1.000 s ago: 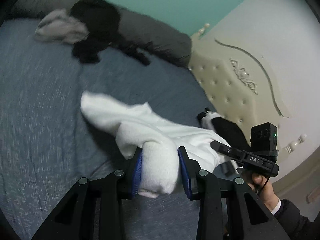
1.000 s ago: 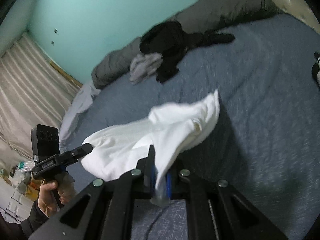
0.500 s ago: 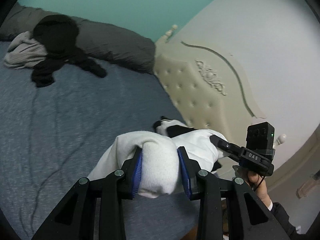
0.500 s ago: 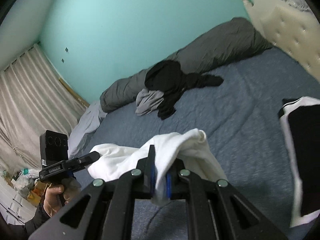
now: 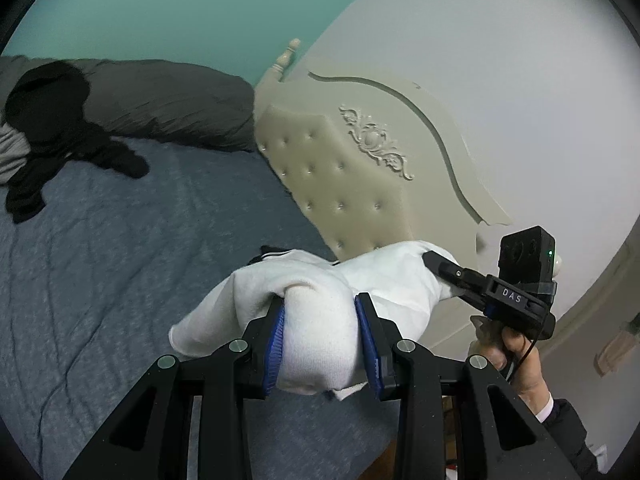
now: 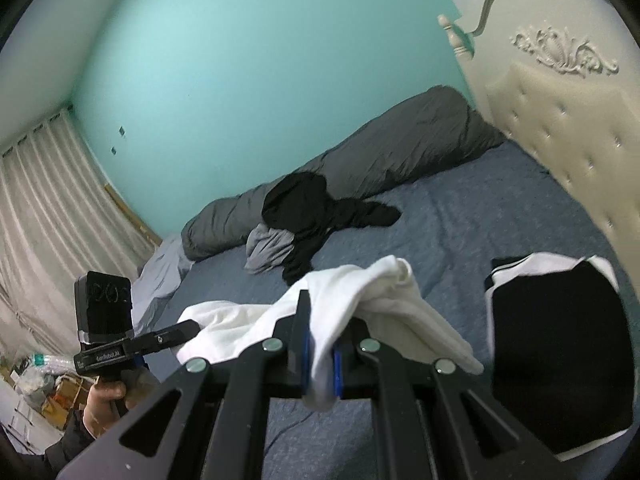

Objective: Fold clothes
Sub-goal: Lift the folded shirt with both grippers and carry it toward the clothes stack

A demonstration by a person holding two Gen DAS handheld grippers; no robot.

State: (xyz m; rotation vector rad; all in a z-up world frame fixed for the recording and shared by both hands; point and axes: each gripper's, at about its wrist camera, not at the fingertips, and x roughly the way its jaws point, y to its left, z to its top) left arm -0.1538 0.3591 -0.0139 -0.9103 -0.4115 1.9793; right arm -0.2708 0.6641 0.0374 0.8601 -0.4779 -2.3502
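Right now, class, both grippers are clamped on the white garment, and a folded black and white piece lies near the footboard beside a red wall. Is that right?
Not quite: the wall is turquoise, not red, as the right wrist view shows. The rest holds: the left gripper and right gripper both clamp the white garment, and the folded black and white piece lies near the padded board.

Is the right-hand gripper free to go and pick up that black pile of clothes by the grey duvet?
Probably not yet. The right gripper is shut on the white garment, which the left gripper also grips. The black clothes pile lies far across the blue bedspread, with nothing blocking the way.
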